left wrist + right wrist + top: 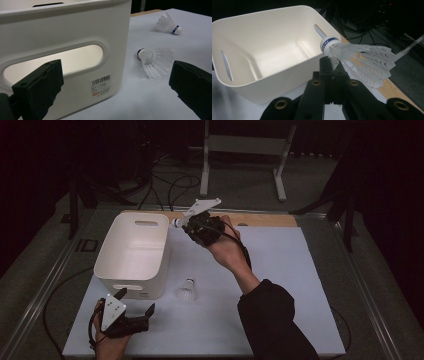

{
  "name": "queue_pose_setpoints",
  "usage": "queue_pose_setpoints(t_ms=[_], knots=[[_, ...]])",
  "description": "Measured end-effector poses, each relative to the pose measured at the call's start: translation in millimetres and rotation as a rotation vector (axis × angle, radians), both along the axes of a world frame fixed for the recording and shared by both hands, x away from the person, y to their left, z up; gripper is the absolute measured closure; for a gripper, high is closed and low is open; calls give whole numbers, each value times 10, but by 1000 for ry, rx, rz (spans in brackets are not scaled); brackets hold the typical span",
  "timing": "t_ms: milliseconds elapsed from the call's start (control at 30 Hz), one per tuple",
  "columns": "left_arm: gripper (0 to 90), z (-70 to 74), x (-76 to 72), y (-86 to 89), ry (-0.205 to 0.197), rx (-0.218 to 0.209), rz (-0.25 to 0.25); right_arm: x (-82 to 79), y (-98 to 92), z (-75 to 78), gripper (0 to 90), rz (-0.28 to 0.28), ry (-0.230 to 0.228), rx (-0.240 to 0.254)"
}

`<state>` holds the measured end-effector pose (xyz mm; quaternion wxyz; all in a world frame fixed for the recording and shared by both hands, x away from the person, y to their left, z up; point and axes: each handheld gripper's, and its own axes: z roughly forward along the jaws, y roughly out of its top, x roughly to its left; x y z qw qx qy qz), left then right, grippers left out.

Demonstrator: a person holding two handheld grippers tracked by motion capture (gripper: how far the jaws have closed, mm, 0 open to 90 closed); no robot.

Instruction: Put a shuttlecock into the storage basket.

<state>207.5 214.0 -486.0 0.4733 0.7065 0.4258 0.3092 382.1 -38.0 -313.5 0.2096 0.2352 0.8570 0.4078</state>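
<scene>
Nearest the person, at the front left of the table (280, 330): left tool (134, 309) resting low, jaws spread wide and released, nothing between them, aimed at the near end wall of the white bin (131, 251). Seen along those jaws in the left gripper view: left tool (115, 82) facing the bin (75, 30) with its oval handle slot and a barcode label (100, 85) on the lower wall.

Just past it, beside the bin's near right corner: a loose shuttlecock (186, 290) lying on the white sheet, apart from the bin wall. Same shuttlecock (155, 61) on its side in the left gripper view, cork toward the bin, with a second loose shuttlecock (168, 24) farther back.

Farther on, raised above the table at the bin's far right corner: right tool (186, 226), clenched on a held shuttlecock (176, 223), cork poking toward the bin rim. In the right gripper view: right tool (334, 65) pinching the feather skirt of the held shuttlecock (359, 56), blue-banded cork out over the bin's (262, 50) edge, not yet inside.

Beyond the table: dark cables (167, 182) on the floor and a grey metal stand (245, 150).
</scene>
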Motion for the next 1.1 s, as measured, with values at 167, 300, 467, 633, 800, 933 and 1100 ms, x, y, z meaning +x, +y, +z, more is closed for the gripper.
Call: queue_pose_setpoints(t_ms=[167,300,467,633,800,933,1100], knots=[[0,0,-2,-8,-3,-7,0,2,57,14,899,9,-4,9],[0,4,-5,-5,-3,-2,-4,5,107,17,898,15,-8,6],[0,6,-7,-5,-4,-3,-5,5,184,21,898,22,-7,8],[0,7,-5,2,-3,-2,-6,1,259,36,898,35,-12,10],[0,6,-7,4,-4,-1,-6,-4,338,56,898,49,-19,7],[0,5,-9,8,-6,-4,-3,-17,407,74,899,62,-21,12],[0,8,-8,12,-4,1,-4,-37,484,89,899,80,-30,13]])
